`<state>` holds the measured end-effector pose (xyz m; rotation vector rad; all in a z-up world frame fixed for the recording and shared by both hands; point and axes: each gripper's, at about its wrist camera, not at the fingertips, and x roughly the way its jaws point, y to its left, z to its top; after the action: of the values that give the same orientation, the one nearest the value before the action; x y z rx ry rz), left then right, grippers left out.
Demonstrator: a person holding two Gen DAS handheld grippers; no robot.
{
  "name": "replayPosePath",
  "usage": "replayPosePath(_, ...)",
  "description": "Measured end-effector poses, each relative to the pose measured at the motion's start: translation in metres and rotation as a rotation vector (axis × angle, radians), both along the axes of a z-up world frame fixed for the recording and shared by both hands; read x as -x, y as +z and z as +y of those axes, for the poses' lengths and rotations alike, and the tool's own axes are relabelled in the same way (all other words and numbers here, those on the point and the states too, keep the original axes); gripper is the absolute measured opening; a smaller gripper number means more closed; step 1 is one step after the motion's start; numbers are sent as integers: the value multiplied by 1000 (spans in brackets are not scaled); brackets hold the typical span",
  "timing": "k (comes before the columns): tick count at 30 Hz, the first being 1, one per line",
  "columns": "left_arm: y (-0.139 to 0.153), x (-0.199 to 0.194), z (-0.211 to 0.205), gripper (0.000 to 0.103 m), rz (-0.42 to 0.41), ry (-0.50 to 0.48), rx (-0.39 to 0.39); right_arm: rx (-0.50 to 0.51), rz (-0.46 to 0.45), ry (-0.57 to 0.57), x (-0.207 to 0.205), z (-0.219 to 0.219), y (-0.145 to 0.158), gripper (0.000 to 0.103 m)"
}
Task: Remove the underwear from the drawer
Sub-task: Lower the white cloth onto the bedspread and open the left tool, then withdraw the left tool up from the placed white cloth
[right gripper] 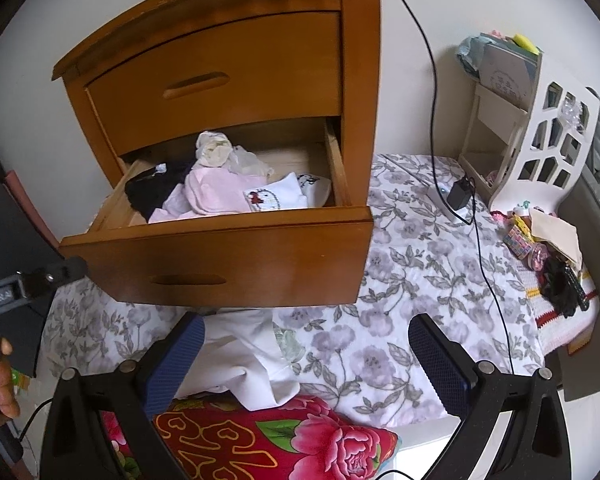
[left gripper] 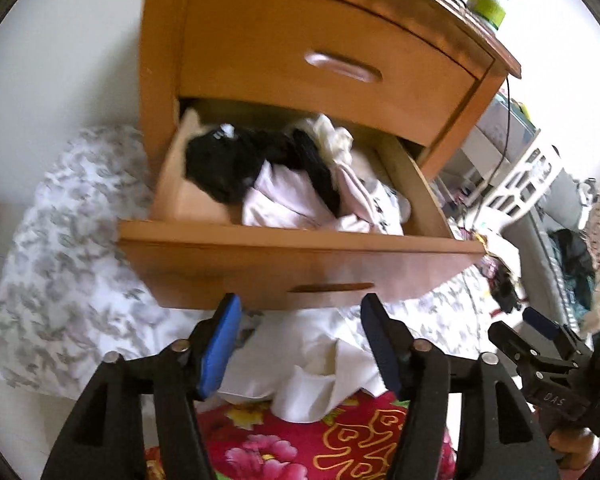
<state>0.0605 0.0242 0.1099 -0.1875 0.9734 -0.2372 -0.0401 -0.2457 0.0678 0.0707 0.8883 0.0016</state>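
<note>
Both the left gripper (left gripper: 300, 340) and right gripper (right gripper: 306, 356) are spread, empty; the open drawer (left gripper: 300, 240) of underwear (left gripper: 284, 196) lies at twelve o'clock.

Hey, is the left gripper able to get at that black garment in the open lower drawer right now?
Probably yes. The left gripper is open and empty, the wooden lower drawer is pulled out, and the black garment lies on top at its left side, uncovered. It must clear the drawer front first.

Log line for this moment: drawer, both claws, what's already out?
lower drawer: open, clothes inside | left claw: open, empty, in front of drawer | right claw: open, empty | white garment: on bed below drawer
</note>
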Motion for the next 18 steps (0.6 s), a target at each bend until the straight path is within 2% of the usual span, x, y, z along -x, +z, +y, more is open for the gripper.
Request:
replayPosePath(2, 1, 2, 4, 75, -8, 18, -31, -3, 1, 12, 0, 3, 0, 103)
replayPosePath(7, -6, 3, 8, 77, -15, 45, -66, -5, 13, 31, -3, 8, -4, 103)
replayPosePath(10, -6, 4, 10, 91, -34, 74, -93, 0, 21, 38, -5, 11, -6, 103)
replayPosePath(11, -7, 4, 10, 94, -47, 91, -110, 1, 21, 40, -5, 12, -6, 103)
replayPosePath(18, -7, 5, 13, 97, -91, 134, -170, 4, 36, 54, -9, 17, -11, 103)
